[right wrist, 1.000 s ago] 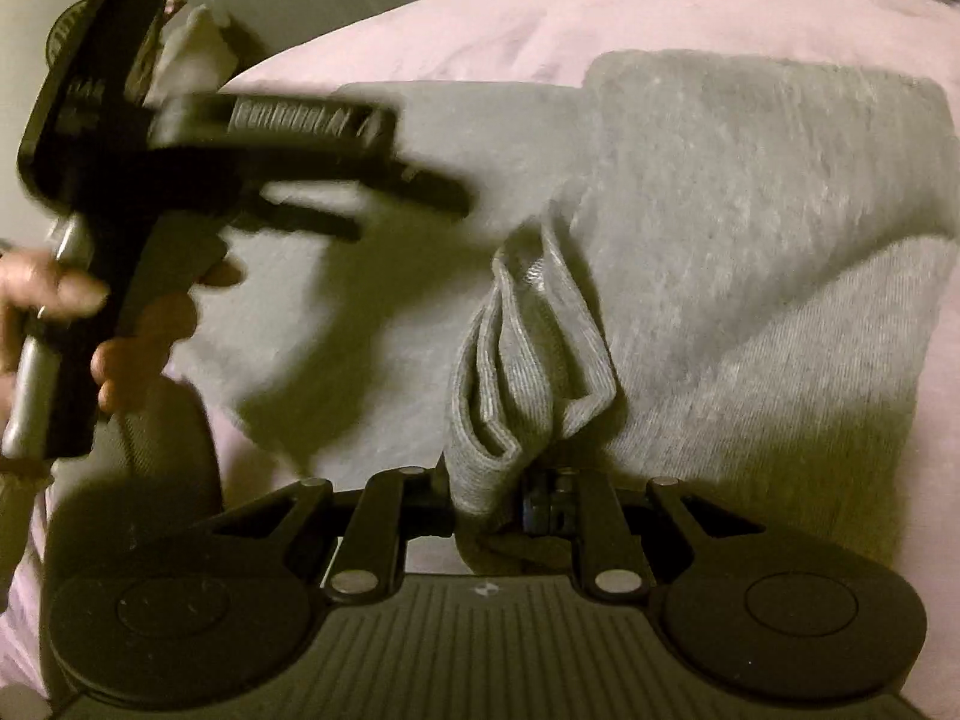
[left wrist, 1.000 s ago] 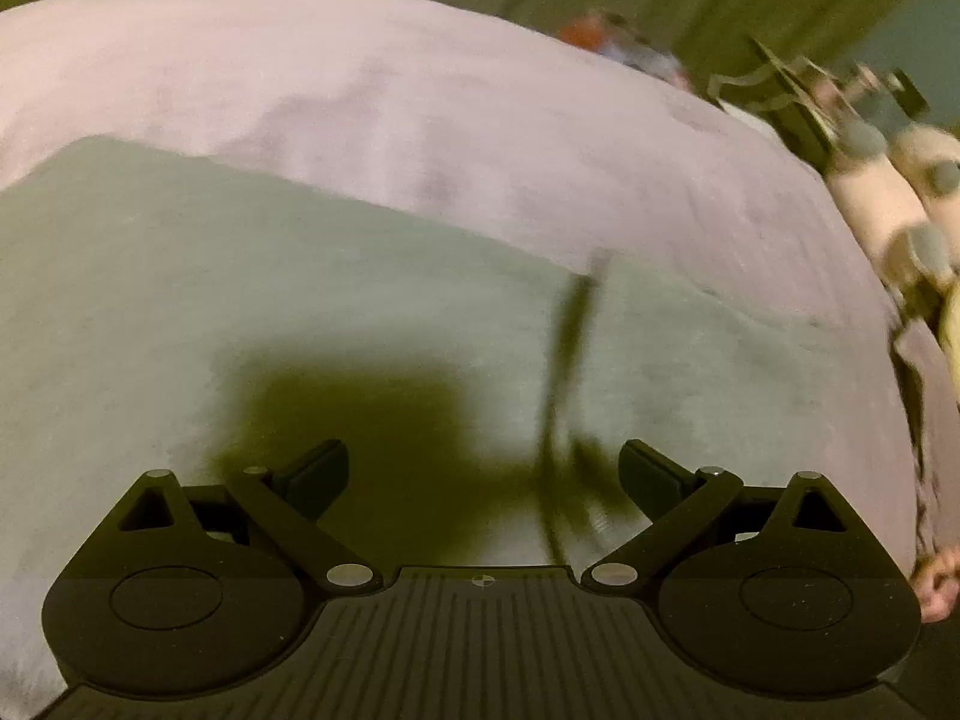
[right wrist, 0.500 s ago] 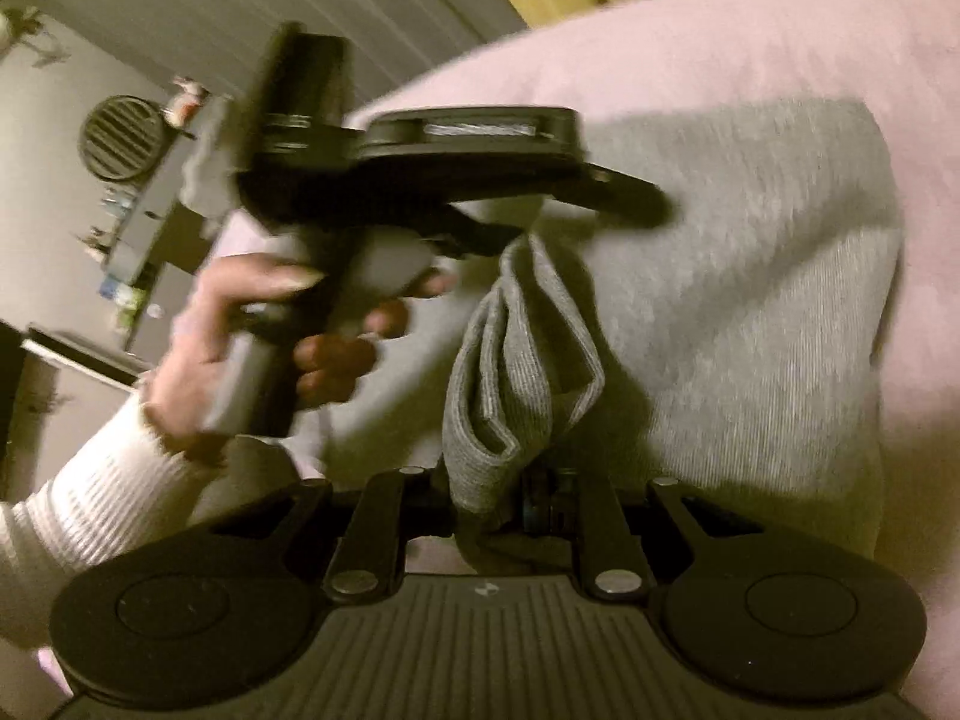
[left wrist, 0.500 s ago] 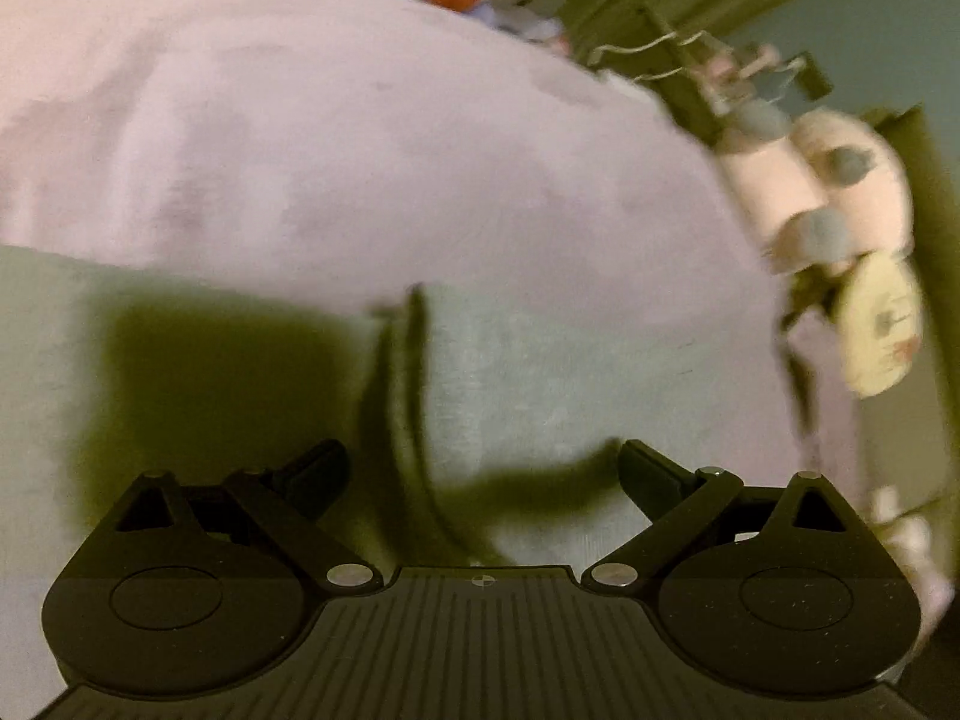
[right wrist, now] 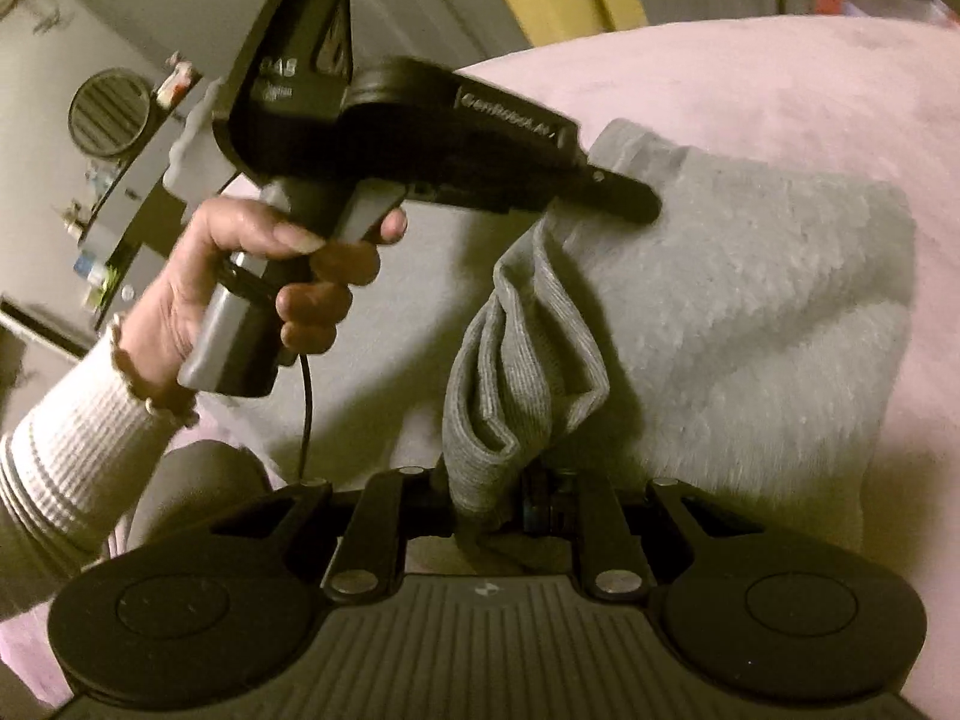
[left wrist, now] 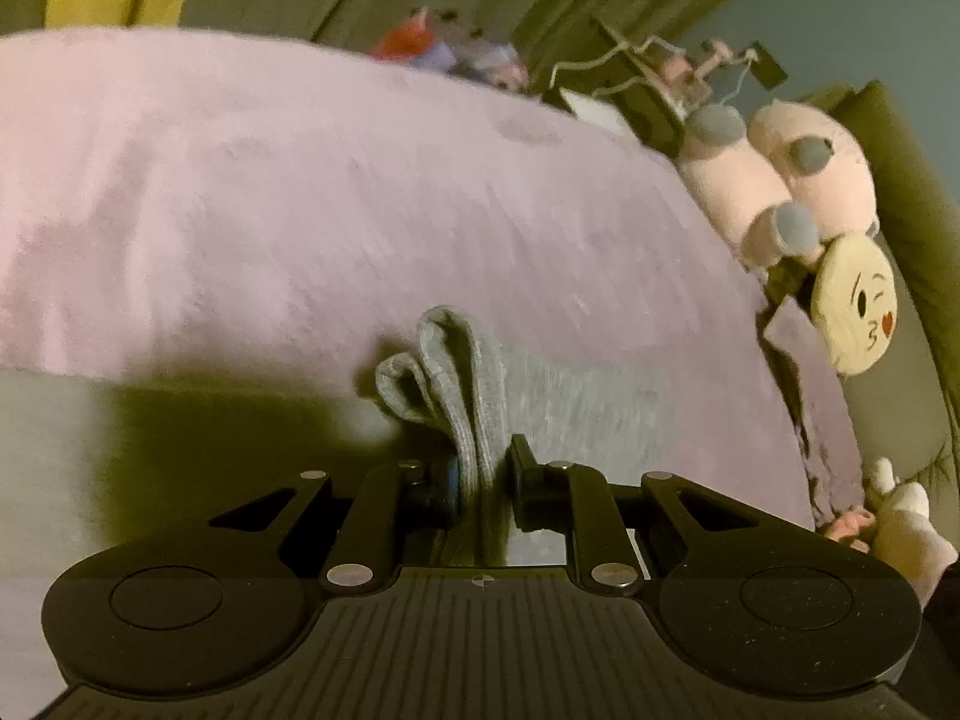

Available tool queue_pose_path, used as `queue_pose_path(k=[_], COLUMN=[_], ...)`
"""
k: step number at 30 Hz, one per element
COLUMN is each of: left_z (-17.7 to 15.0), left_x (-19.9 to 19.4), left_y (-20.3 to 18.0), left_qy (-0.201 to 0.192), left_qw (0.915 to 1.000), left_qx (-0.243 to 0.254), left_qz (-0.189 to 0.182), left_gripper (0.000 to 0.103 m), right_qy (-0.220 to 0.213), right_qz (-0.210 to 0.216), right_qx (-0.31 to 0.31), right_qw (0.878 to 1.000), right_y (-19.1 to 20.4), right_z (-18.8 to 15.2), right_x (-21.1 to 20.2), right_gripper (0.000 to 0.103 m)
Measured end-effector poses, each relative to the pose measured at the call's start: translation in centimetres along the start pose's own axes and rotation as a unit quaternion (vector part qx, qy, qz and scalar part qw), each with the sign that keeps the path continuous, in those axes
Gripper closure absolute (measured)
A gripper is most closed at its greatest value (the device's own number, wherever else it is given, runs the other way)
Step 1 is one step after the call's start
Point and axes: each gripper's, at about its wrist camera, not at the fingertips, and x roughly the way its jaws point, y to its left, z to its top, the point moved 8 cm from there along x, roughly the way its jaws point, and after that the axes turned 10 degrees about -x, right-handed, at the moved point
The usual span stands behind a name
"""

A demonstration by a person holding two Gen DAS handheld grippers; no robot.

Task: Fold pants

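Left wrist view: my left gripper is closing, its jaws drawn in on a bunched, ribbed edge of the grey pants. The fabric stands up in folds between the fingers and rises just beyond them; the rest lies flat on the pink blanket. Stuffed toys sit at the bed's far right edge.

Right wrist view: my right gripper is clamped on another gathered fold of the pants, the cloth pinched between the fingers and fanning upward. The bulk lies spread on the blanket ahead. The left hand holds the other gripper, whose tip meets the same raised fold.
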Motion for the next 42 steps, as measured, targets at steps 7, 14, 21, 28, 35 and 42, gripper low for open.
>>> queue_pose_path(k=[7,14,21,28,35,42], left_z=[0.3,-1.8,-1.8,-2.2,-7.1,-11.1], left_x=[-5.3,-6.4,-6.6,-10.8,-9.9,-9.6], left_y=[2.9,10.3,12.3,13.1,12.6,12.7], left_qy=[-0.052,-0.054,-0.062,-0.112,-0.073,-0.085], left_qw=[0.9984,0.993,0.9912,0.9833,0.9883,0.9846], left_qx=[-0.002,-0.044,-0.059,-0.053,-0.085,-0.079], left_qz=[0.022,0.096,0.1,0.133,0.103,0.131], left_gripper=[0.084,0.08,0.058,0.033,0.027,0.026], right_qy=[-0.006,0.053,0.096,0.039,0.012,0.096], right_qz=[0.025,0.048,0.034,0.055,-0.004,-0.04], right_qx=[-0.048,-0.076,-0.052,-0.056,0.068,0.038], right_qw=[0.998,0.995,0.993,0.996,0.998,0.994], right_y=[2.9,4.3,4.0,4.2,-3.3,0.0], right_z=[1.9,1.0,-0.5,3.2,9.5,14.2], right_x=[1.1,6.6,9.8,5.3,3.1,9.4], right_gripper=[0.086,0.086,0.075,0.041,0.024,0.024])
